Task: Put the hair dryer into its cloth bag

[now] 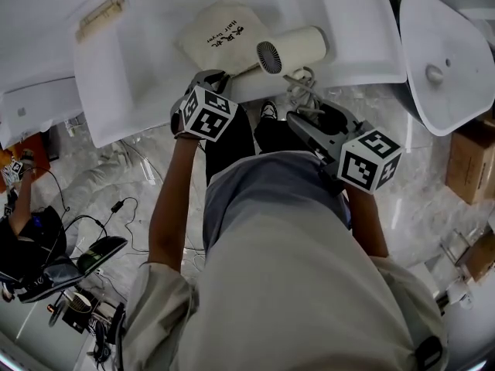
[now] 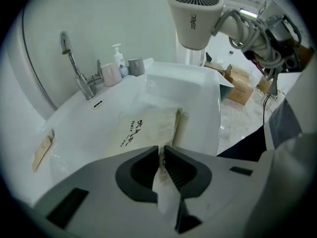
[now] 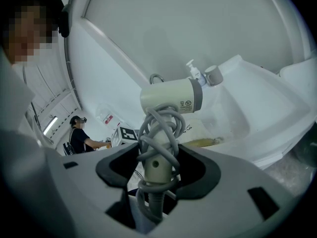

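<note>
The right gripper [image 3: 158, 165] is clamped on the handle of the hair dryer [image 3: 171, 97], over the cord [image 3: 163, 120] coiled round it, and holds it in the air with the barrel above the white counter [image 1: 139, 83], near the cloth bag [image 1: 220, 31]; the left gripper [image 2: 162, 155] is pinched together on the bag's near hem, the rest lying flat; the dryer looks rigid, smooth and top-heavy, so the handle seems the soundest hold, though the cord loops may slip; the bag looks limp and light, so its mouth probably needs lifting open by the hem.
</note>
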The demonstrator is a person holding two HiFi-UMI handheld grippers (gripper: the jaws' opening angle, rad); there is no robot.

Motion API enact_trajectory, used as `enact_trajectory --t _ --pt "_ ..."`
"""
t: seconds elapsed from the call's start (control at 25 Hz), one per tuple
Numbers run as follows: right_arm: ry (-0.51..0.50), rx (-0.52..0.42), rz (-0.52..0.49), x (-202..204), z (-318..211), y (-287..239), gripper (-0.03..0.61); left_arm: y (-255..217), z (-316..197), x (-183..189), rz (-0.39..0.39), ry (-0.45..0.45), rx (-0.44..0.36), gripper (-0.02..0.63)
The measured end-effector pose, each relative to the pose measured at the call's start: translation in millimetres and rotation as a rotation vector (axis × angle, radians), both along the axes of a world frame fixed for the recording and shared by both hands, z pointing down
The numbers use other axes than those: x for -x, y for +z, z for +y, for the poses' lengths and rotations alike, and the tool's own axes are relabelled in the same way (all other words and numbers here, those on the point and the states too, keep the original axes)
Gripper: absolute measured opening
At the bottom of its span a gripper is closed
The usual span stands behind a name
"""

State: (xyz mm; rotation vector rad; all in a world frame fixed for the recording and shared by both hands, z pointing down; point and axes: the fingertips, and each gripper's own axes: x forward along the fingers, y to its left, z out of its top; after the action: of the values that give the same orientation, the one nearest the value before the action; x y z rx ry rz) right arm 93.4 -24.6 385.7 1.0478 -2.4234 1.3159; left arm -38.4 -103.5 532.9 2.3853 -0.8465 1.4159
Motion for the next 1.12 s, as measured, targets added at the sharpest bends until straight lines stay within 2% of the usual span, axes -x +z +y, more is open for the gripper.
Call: enact_trajectory --t 0.16,0.6,0.8,1.12 --pt "-0.002 0.01 0.001 0 0 0 0.242 -6 -1 -5 0.062 -0.052 0.033 0.032" --pt "-0.033 0.067 0.0 -3 0 13 0.242 -43 -14 -7 0.313 -0.247 0.09 0.028" --pt "-0.074 0.105 0.022 5 5 24 0.242 -52 -16 -7 0.456 -0.341 0.173 0.028" --pt "-0.132 0.158 0.029 15 9 40 0.242 -63 -20 -7 0.512 -0.365 0.175 0.028"
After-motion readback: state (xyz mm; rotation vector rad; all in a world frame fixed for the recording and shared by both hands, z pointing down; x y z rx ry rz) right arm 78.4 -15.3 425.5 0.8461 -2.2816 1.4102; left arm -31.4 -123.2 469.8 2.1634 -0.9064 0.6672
